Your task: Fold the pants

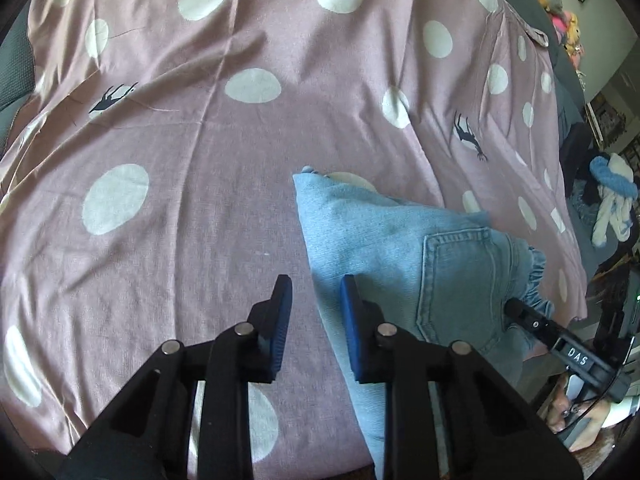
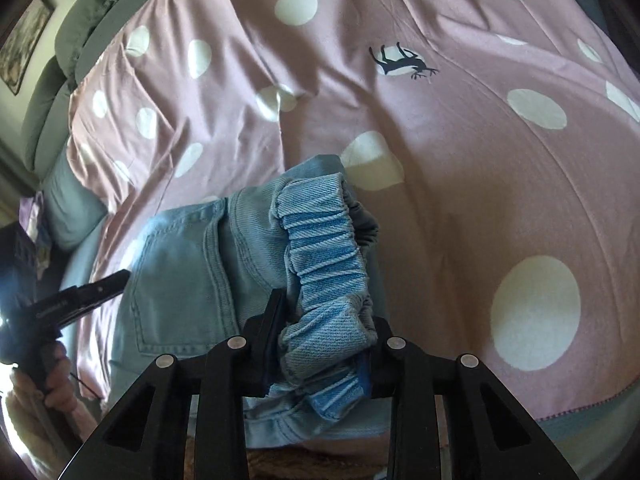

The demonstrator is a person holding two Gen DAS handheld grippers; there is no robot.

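The right gripper [image 2: 320, 332] is clamped on the gathered elastic waistband [image 2: 320, 248] of the light blue denim pants [image 1: 380, 240], with bunched cloth filling the gap between its jaws. The left gripper [image 1: 316, 312] hangs just above the bedspread [image 1: 200, 140] with its blue-padded jaws apart and nothing between them; its right finger [image 1: 352, 320] sits over the edge of the denim, though whether it touches the cloth cannot be told.

The pants lie folded into a compact bundle near the near edge of the pink bedspread with white dots, toward its right side in the left wrist view. A back pocket [image 1: 460, 280] faces up, and one folded corner [image 1: 308, 178] points toward the middle of the spread. In the right wrist view the waistband is raised off the rest of the bundle, which rests on the bedspread beneath. A person's hand [image 2: 44, 388] holds the left gripper's handle beside the bed's near edge.
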